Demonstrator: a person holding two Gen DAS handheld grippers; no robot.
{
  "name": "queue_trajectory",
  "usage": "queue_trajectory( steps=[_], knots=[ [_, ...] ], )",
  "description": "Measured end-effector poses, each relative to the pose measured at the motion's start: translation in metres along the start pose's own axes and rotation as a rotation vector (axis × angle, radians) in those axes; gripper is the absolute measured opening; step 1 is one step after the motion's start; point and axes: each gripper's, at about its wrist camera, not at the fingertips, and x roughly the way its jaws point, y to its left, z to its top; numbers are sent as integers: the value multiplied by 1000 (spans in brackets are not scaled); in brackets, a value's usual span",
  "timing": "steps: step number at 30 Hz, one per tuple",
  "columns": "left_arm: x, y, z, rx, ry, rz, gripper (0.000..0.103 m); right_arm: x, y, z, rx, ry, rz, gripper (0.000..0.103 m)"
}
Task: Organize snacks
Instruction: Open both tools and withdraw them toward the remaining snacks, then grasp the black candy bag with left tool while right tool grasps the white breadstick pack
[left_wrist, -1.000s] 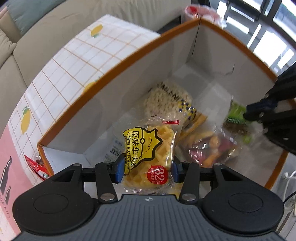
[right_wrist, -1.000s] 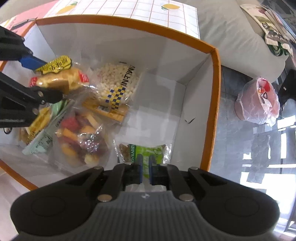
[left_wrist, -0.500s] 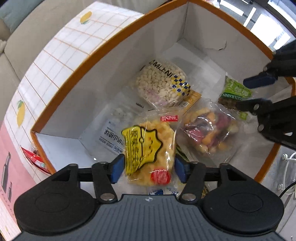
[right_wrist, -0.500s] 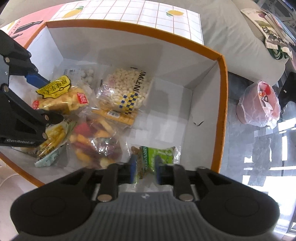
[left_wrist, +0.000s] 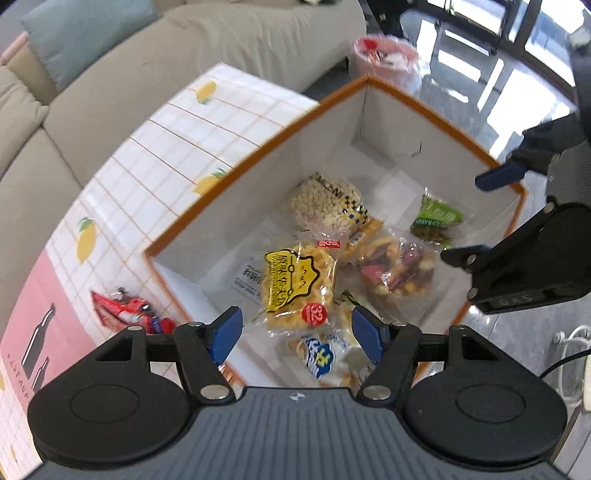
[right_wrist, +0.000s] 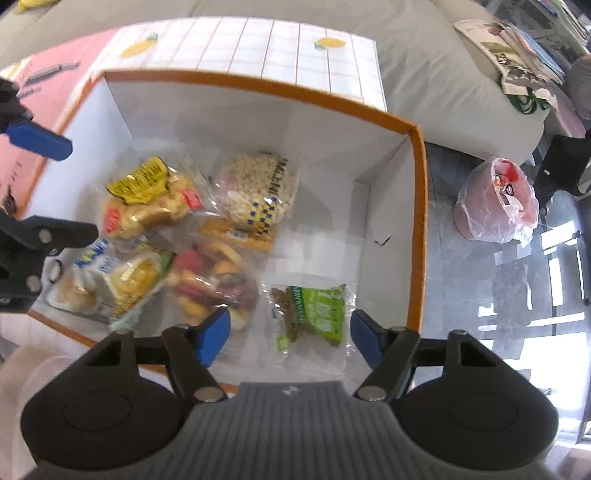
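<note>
**Left wrist view: snack packets loose in the box, both tongs spreading**

Partly buried under the yellow-labelled waffle packet (left_wrist: 295, 284): a white packet with dark print, only one corner readable. Cut off below by the tong body: a blue-and-white packet (left_wrist: 319, 356). Blurred in the right wrist view: the clear bag of mixed dried fruit (right_wrist: 212, 284), colours smeared, contents hard to name. Half hidden beneath the round bag of pale puffs (right_wrist: 256, 192): an orange flat packet.

All lying flat on the floor of the white, orange-rimmed box (left_wrist: 436, 105), packets overlapping near the middle. Green raisin packet (right_wrist: 314, 314) alone toward the near right corner, just apart from the fruit bag.

Left tongs (left_wrist: 297, 332) released and opening, blue pads well clear on either side of the waffle packet, above it. Right tongs (right_wrist: 290, 334) likewise released and opening, the green packet seen between the pads, untouched.

Outside the box: red wrapper (left_wrist: 129, 312) on the lemon-print table (left_wrist: 173, 147); pink bag (right_wrist: 496, 199) on the floor; beige sofa behind.
</note>
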Motion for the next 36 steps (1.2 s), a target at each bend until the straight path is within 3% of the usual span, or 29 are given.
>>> queue_trajectory(
  steps=[11, 17, 24, 30, 36],
  knots=[
    [-80, 31, -57, -168, -168, 1, 79, -64, 53, -8, 95, -146, 73, 77],
    [-114, 63, -107, -323, -250, 27, 79, -96, 103, -18, 122, -303, 178, 79],
    [-117, 95, -166, -501, -273, 55, 79, -108, 164, -43, 187, -516, 262, 77],
    [-110, 105, -205, -603, -342, 46, 79, -100, 214, -67, 235, -615, 237, 71],
    [-97, 102, -229, -643, -411, 109, 79, -80, 242, -84, 291, -656, 167, 67]
  ],
)
